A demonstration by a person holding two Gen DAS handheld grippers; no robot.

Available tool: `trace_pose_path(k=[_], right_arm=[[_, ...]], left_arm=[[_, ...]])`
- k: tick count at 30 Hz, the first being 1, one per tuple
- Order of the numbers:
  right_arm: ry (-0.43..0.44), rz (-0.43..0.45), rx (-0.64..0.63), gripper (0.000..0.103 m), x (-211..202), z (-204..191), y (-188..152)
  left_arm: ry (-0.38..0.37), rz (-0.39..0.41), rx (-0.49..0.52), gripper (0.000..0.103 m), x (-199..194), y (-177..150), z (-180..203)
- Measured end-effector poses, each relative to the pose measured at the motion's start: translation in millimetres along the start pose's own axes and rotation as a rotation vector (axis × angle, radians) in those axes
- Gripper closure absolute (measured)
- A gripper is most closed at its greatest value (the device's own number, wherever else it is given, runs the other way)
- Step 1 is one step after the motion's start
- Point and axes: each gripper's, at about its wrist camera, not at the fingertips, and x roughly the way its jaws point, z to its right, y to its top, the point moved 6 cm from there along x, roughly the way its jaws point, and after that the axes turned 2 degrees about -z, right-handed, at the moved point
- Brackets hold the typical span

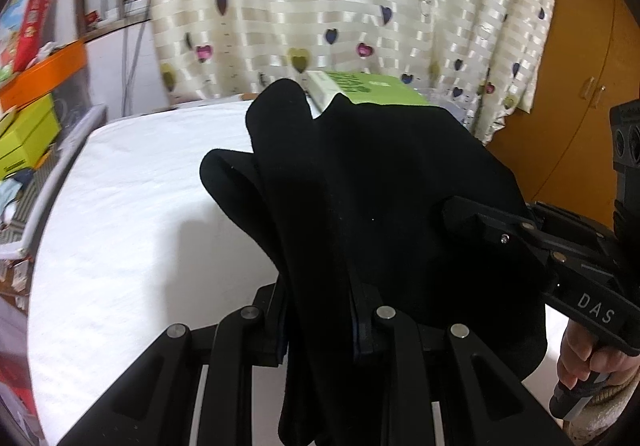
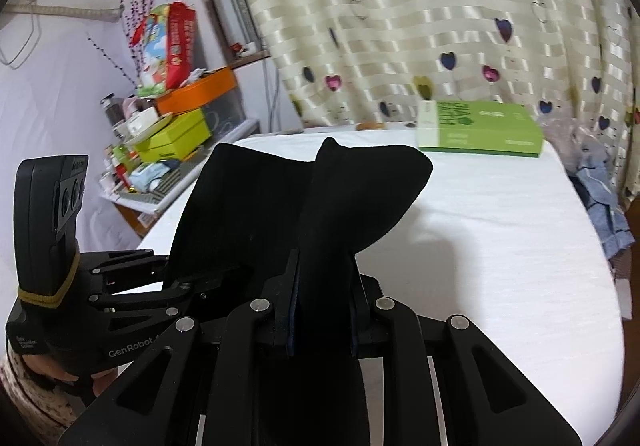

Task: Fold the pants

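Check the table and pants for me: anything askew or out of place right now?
Nothing stands out. The black pants are pinched in both the left gripper and the right gripper, lifted above the white table. The green box sits flat at the far edge.

Left camera sits on the left gripper (image 1: pixel 324 320), looking forward and down past its fingers, very close to the black pants (image 1: pixel 380 206), right camera just the same on the right gripper (image 2: pixel 322 312), both see the white bed (image 1: pixel 140 206), heart curtain (image 1: pixel 340 6), green box (image 2: pixel 488 130), and each other's gripper.
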Motion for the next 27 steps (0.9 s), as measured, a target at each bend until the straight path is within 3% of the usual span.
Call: trace_pose_path(k=[17, 27], right_arm=[[-0.049, -0.071, 0.083, 0.084, 20, 84, 3], [-0.049, -0.148, 0.153, 0.082, 51, 124, -14]], left_arm=[[-0.080, -0.084, 0.016, 0.079, 62, 28, 49], [-0.066, -0.157, 0.035, 0.072, 92, 21, 40]])
